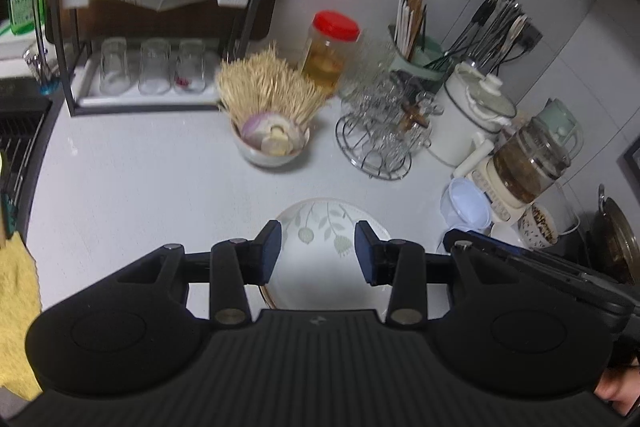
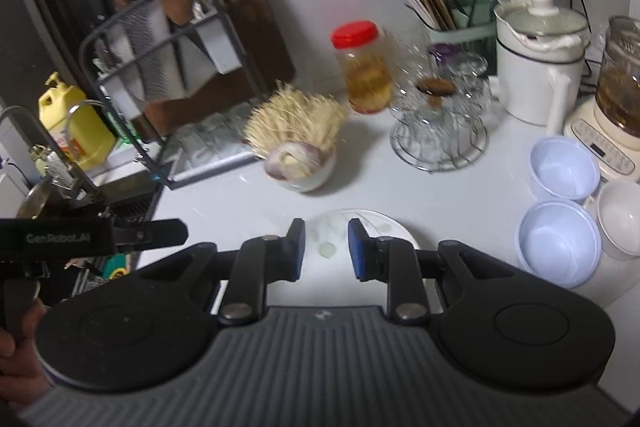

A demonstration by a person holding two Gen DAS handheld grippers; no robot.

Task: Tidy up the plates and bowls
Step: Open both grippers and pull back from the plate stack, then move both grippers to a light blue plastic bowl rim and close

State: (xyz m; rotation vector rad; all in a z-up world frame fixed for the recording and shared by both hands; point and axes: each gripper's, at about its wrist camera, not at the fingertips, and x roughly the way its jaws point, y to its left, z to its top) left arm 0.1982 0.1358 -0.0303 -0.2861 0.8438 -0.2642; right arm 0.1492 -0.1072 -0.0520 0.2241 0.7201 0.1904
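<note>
Left wrist view: the left gripper (image 1: pixel 318 253) hangs above a white plate (image 1: pixel 320 227) printed with pale green leaves, which lies flat on the pale countertop (image 1: pixel 140 187). Its jaws stand apart with nothing between the blue pads (image 1: pixel 272 253); the plate is seen through the gap, below the fingers and not touched by them. Places are given from this plate. Beyond it, near the middle of the counter, sits a small bowl (image 1: pixel 272 147) of cut onion and garlic with a bundle of straw-coloured sticks (image 1: pixel 272 91) propped behind. Farther back stands a jar (image 1: pixel 330 51) with a red lid, and to the right of the bowl a wire stand (image 1: pixel 376 143) carrying glasses. To the plate's right is a pale blue bowl (image 1: pixel 466 207), beside a white pot with a lid (image 1: pixel 472 111) and a glass kettle (image 1: pixel 528 163). Far back on the left, a black dish rack (image 1: pixel 160 27) holds upturned glasses on its lower tray. A yellow cloth (image 1: pixel 16 307) hangs at the left edge.

Right wrist view: the right gripper (image 2: pixel 324 249) hovers over the same plate (image 2: pixel 384 227), its jaws narrowly parted and empty. To the plate's right sit two pale blue bowls (image 2: pixel 560 247) and a white bowl (image 2: pixel 620 219), close together. To its left, part of the other gripper's black handle (image 2: pixel 100 235) crosses the frame, with a hand (image 2: pixel 20 347) below. A yellow bottle (image 2: pixel 72 131) stands far left beside the sink tap (image 2: pixel 24 123).
</note>
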